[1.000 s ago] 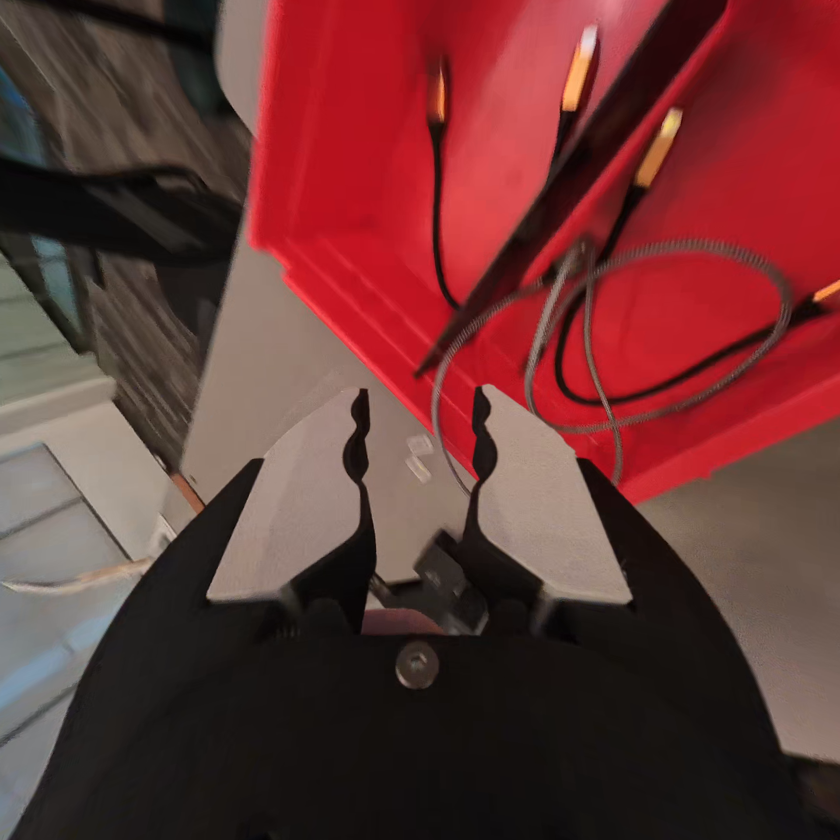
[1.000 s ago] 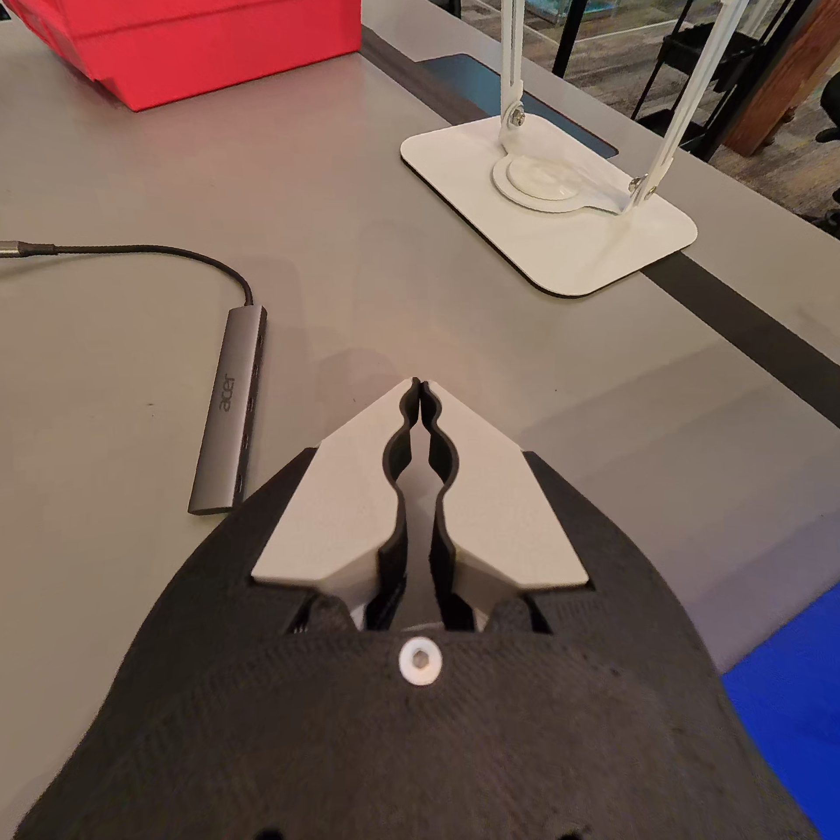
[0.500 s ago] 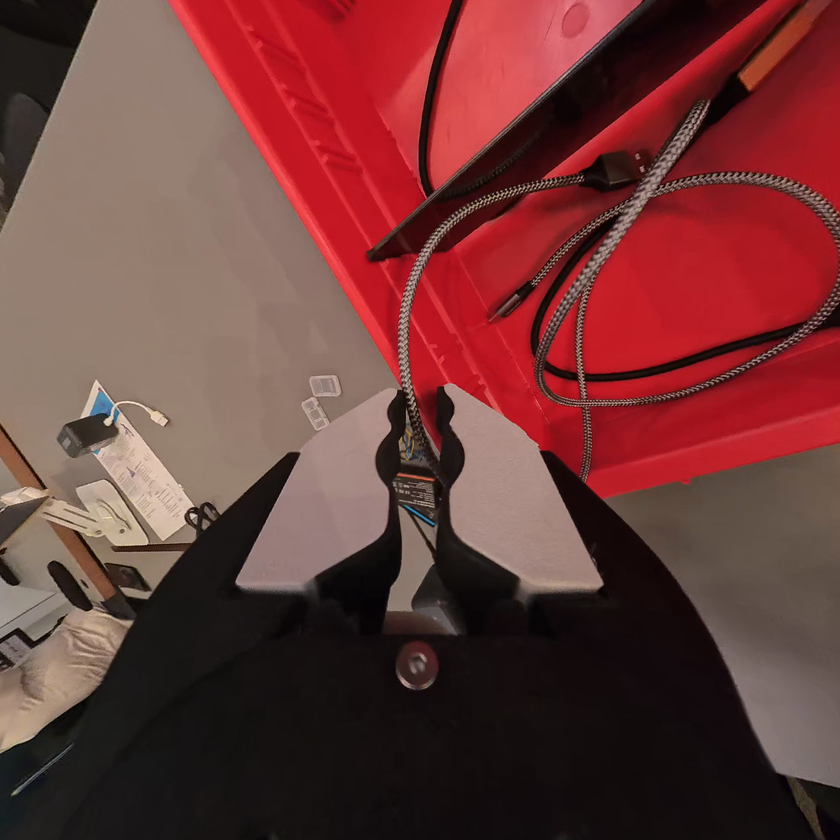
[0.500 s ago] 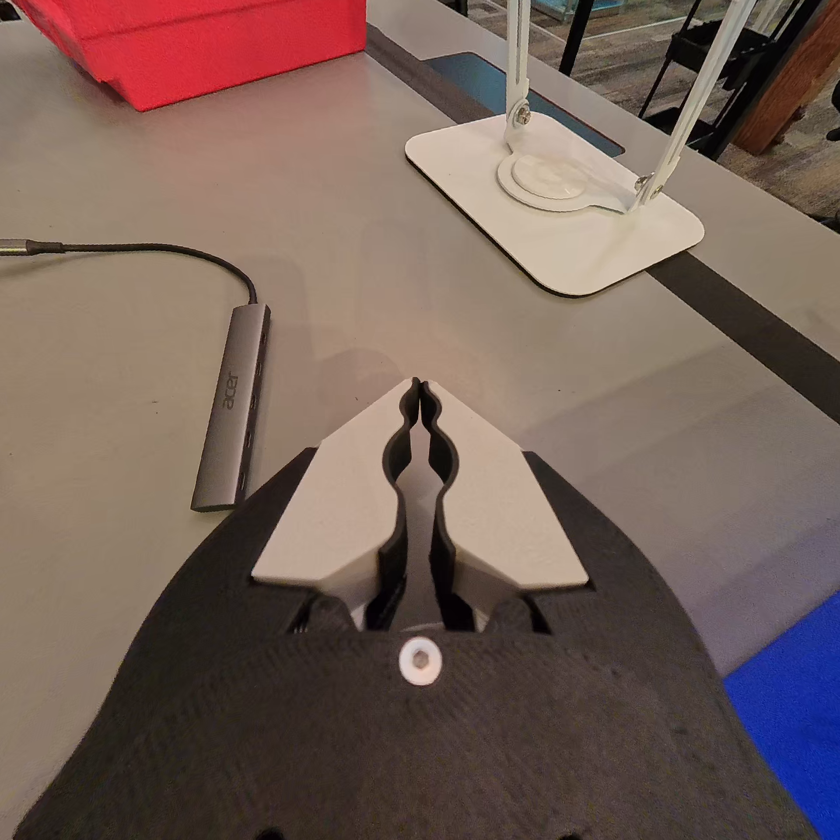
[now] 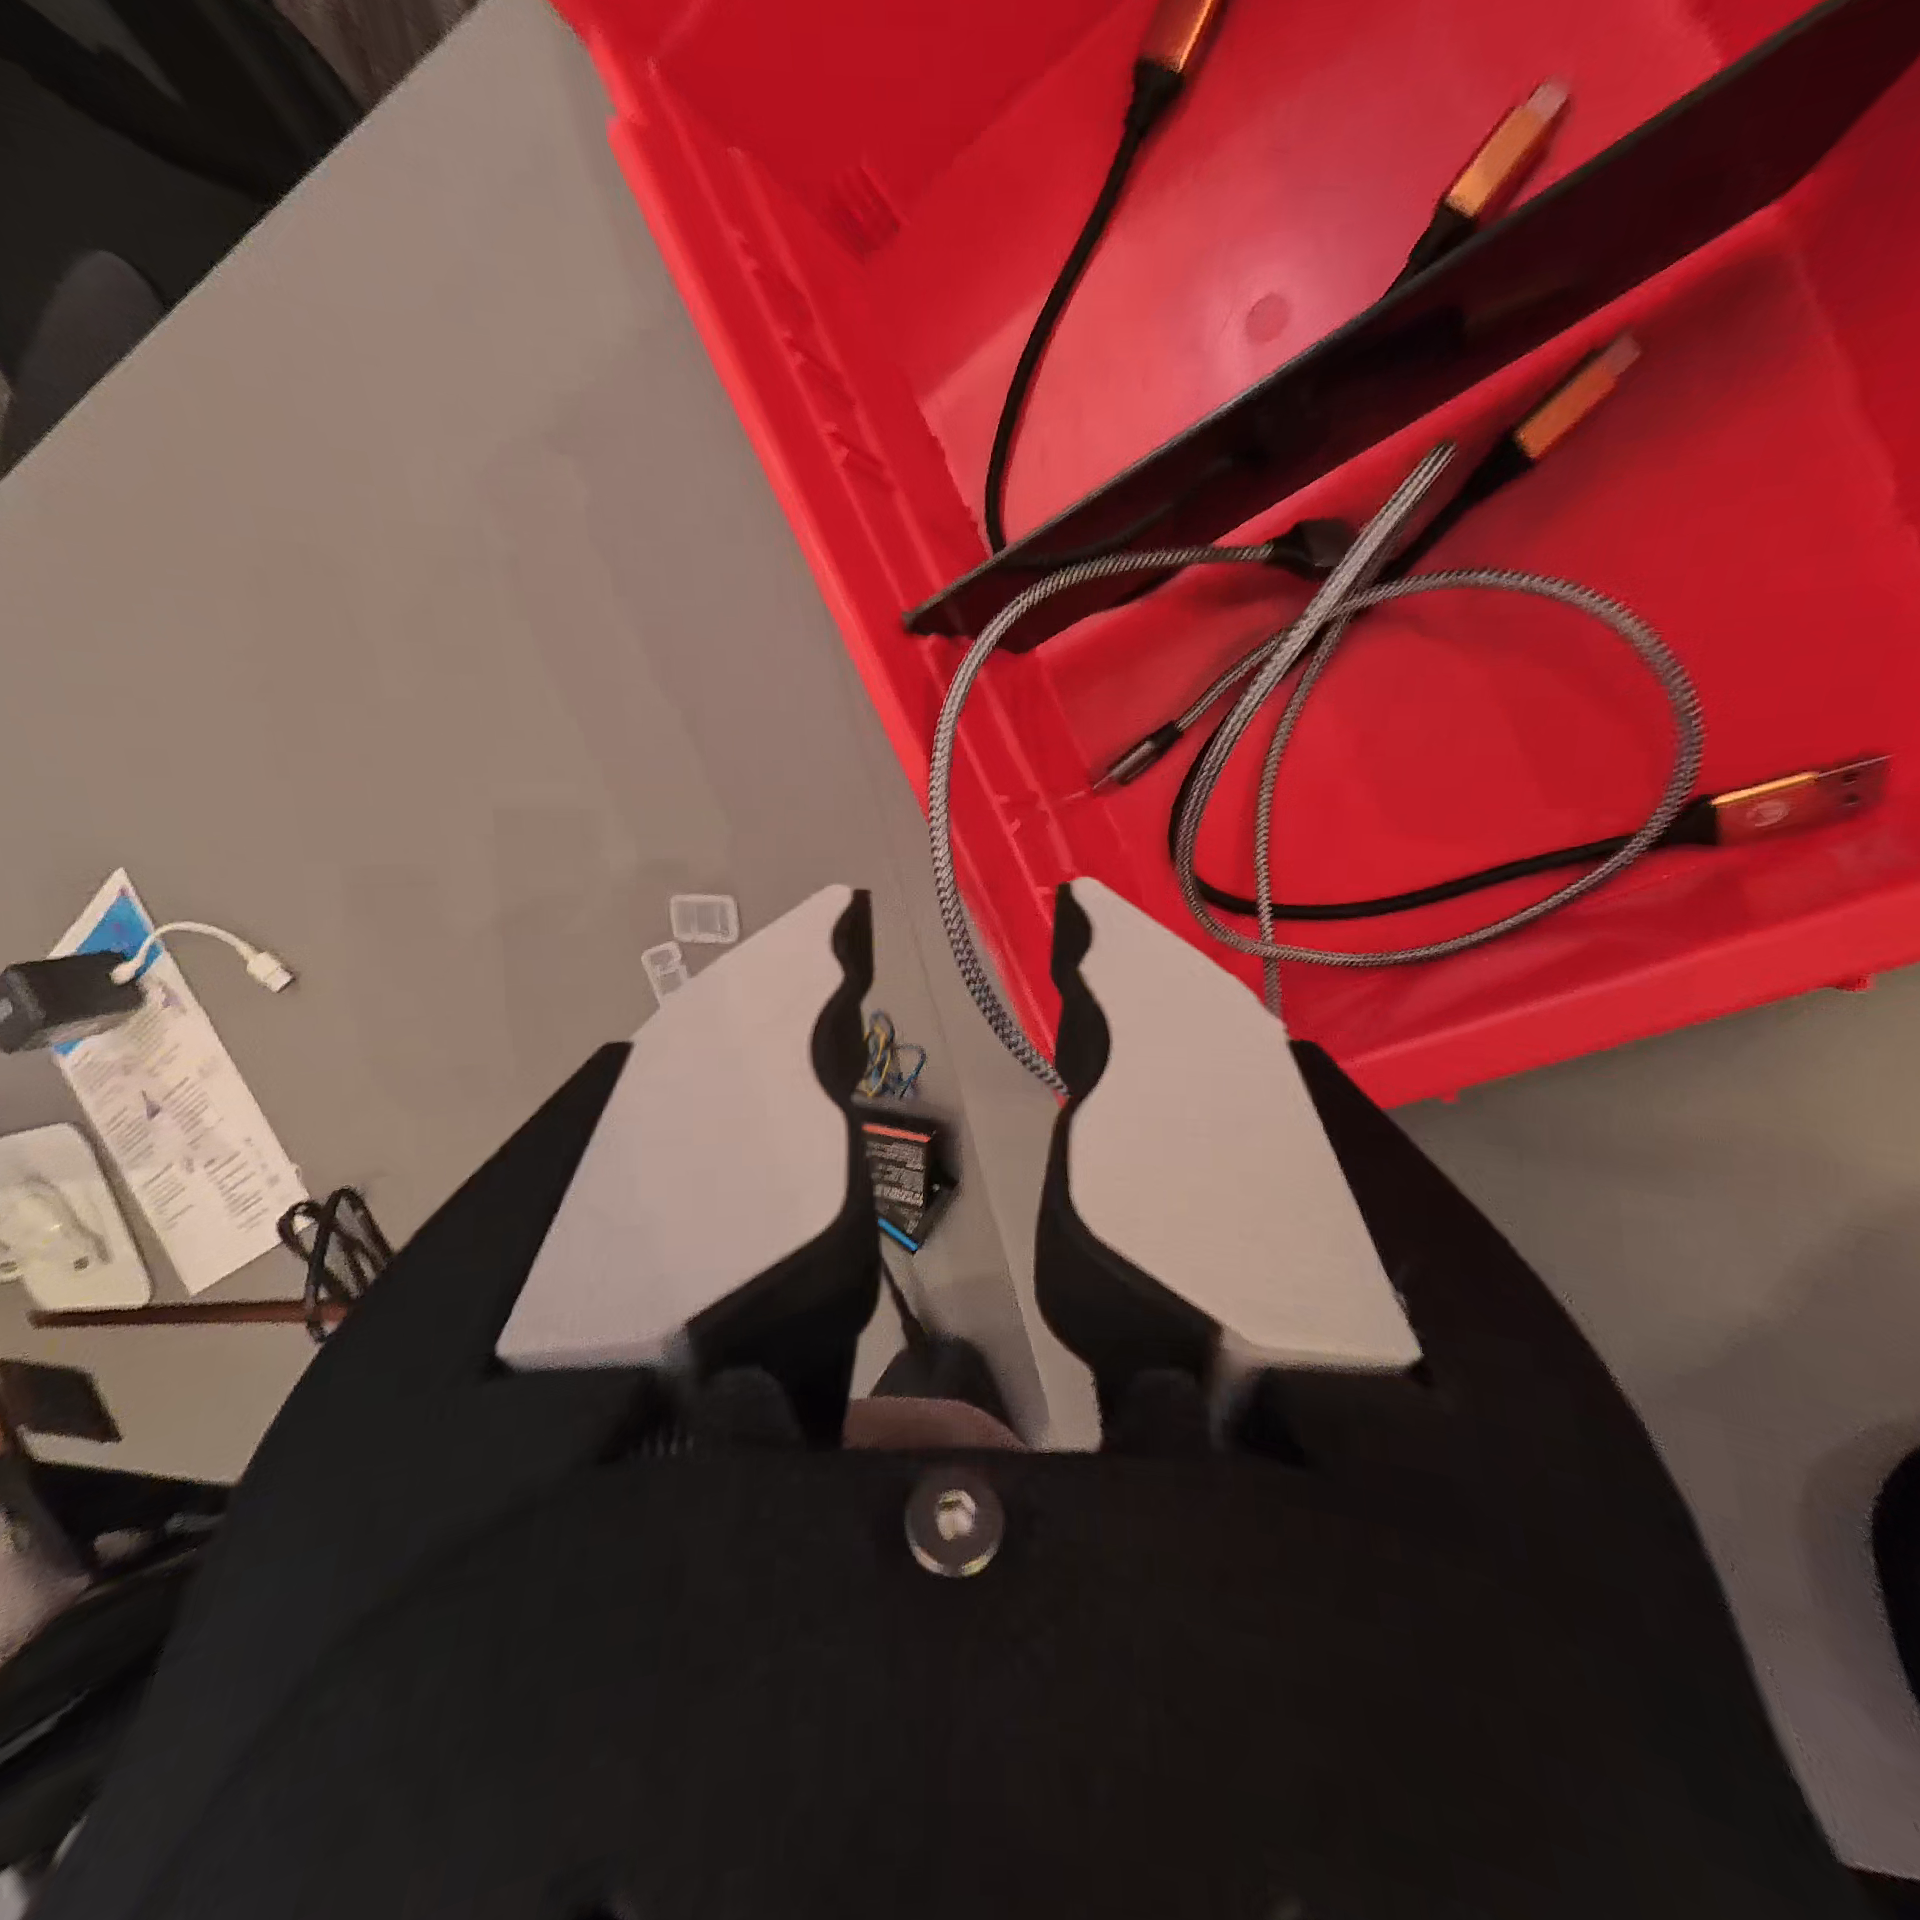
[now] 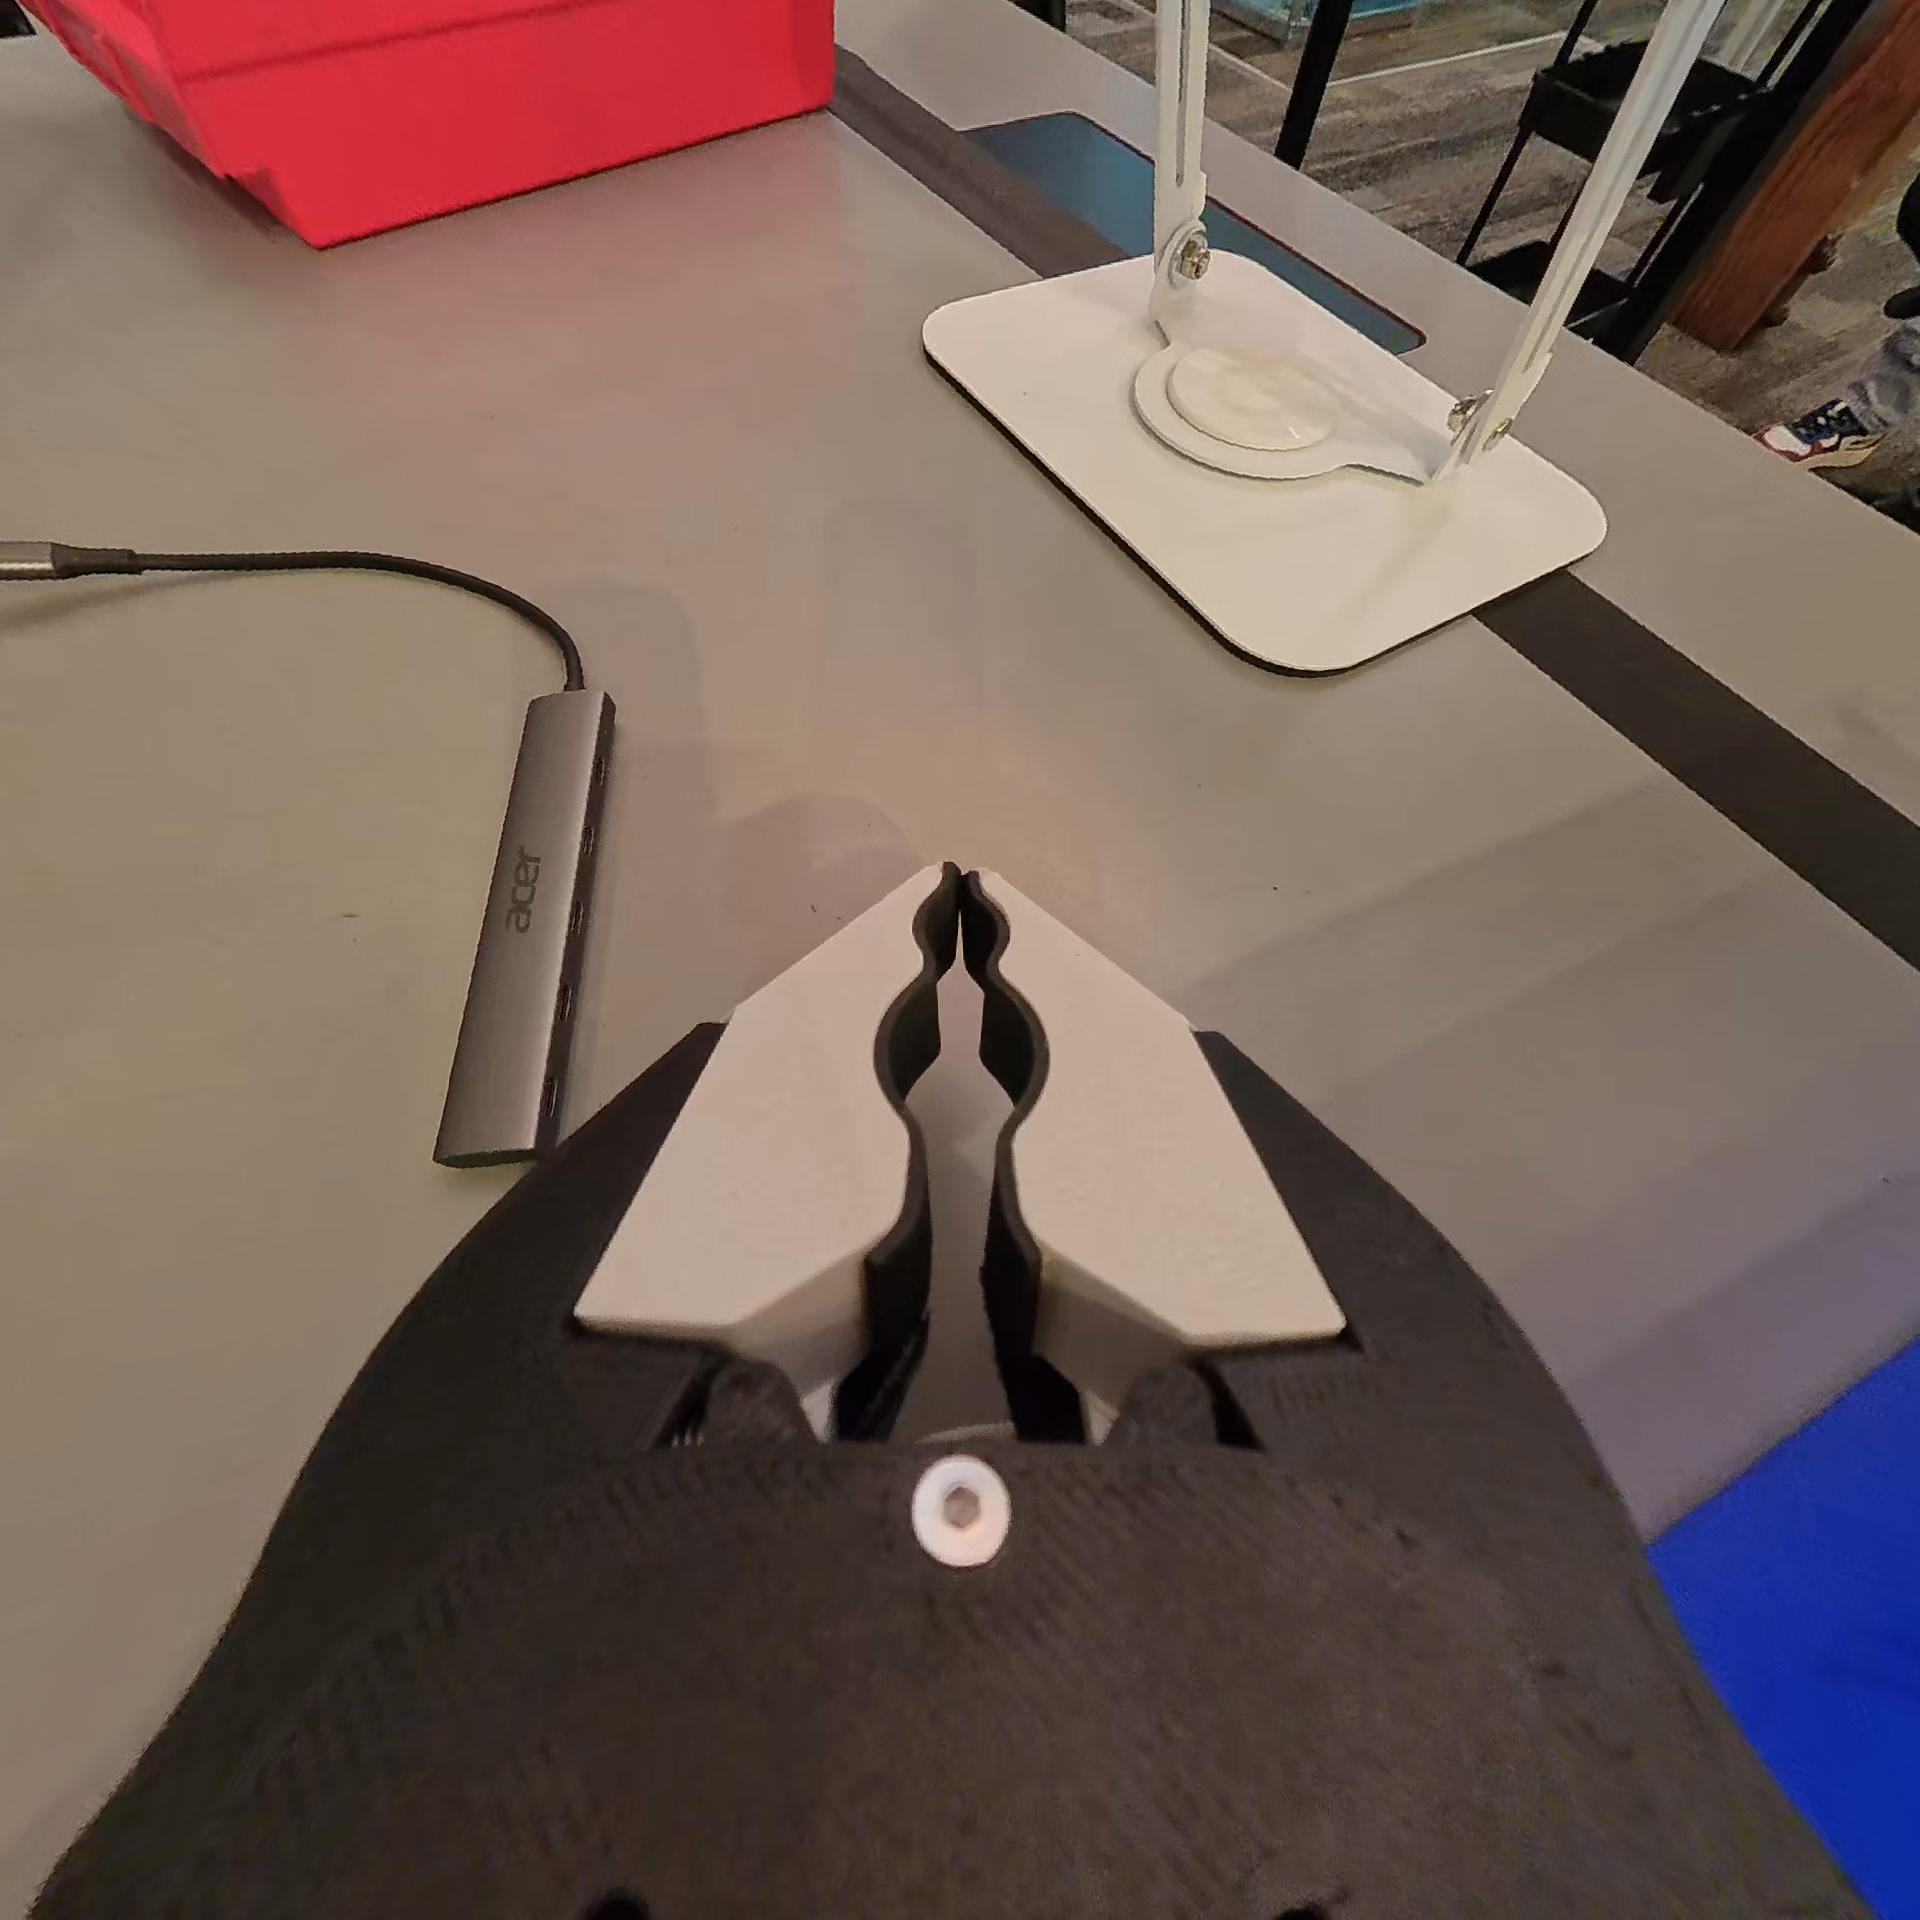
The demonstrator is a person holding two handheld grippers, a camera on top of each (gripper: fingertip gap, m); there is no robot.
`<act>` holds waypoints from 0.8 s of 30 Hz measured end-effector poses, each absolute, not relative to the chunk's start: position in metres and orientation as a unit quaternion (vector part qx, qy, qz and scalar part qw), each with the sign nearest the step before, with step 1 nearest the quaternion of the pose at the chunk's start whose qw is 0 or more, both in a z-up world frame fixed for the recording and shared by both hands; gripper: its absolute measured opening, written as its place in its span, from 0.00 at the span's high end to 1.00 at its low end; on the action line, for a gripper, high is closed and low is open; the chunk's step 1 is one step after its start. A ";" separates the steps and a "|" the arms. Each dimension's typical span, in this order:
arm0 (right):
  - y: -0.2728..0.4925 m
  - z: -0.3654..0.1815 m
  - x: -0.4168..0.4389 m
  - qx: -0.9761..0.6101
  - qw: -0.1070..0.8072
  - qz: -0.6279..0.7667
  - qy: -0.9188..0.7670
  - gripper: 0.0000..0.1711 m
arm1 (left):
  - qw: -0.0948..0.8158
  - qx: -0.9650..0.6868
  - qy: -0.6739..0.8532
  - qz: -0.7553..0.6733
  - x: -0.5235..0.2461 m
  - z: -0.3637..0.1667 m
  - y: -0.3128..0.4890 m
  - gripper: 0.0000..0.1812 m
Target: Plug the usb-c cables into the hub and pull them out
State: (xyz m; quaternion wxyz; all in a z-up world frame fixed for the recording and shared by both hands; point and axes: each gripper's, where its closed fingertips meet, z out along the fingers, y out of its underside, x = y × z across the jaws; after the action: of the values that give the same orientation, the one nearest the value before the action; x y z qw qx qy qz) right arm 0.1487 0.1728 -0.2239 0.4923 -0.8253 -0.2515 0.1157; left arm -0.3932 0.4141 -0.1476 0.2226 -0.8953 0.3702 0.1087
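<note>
A grey braided USB-C cable (image 5: 951, 831) hangs over the rim of a red bin (image 5: 1558, 1029) and runs down between my left gripper's fingers, close to the right finger. Its loop and a small plug lie inside the bin. My left gripper (image 5: 961, 899) is open, with the jaws wide apart. Black cables with orange plugs (image 5: 1756, 805) also lie in the bin. The grey hub (image 6: 530, 925) lies on the table with its own black lead (image 6: 312, 566) trailing left. My right gripper (image 6: 954, 873) is shut and empty, just right of the hub.
A black divider (image 5: 1455, 343) crosses the bin. A leaflet (image 5: 177, 1091), a black charger (image 5: 62, 997) and a small labelled black block (image 5: 904, 1174) lie on the grey table. A white lamp base (image 6: 1299, 520) stands far right. The red bin (image 6: 468, 104) is far left. The tips of one gripper are about 60 cm away from the tips of the other. Measured from the fingertips, the white lamp base (image 6: 1299, 520) is 20 cm or so from the right gripper and 55 cm from the left.
My left gripper has opened from nearly shut around the braided cable, and its view has swung over the bin. My right gripper has barely moved.
</note>
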 end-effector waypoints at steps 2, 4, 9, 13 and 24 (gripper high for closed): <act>0.173 -0.224 0.149 -0.825 0.492 0.115 -0.253 1.00 | 0.200 -0.901 0.367 0.118 -0.398 -0.157 0.412 0.88; 0.173 -0.224 0.149 -0.825 0.492 0.116 -0.252 1.00 | 0.195 -0.904 0.365 0.109 -0.397 -0.163 0.411 0.91; 0.173 -0.224 0.148 -0.825 0.491 0.118 -0.253 1.00 | 0.192 -0.906 0.360 0.117 -0.402 -0.164 0.411 0.98; 0.173 -0.224 0.148 -0.825 0.492 0.120 -0.252 1.00 | 0.233 -0.897 0.355 0.120 -0.400 -0.148 0.418 0.98; 0.173 -0.223 0.149 -0.825 0.494 0.123 -0.247 1.00 | 0.473 -0.800 0.336 0.155 -0.368 0.047 0.436 0.98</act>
State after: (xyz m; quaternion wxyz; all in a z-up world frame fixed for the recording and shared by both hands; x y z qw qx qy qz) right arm 0.1494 0.1733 -0.2230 0.4937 -0.8249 -0.2466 0.1227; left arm -0.3680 0.4362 0.0467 0.4728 -0.7999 0.3355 0.1550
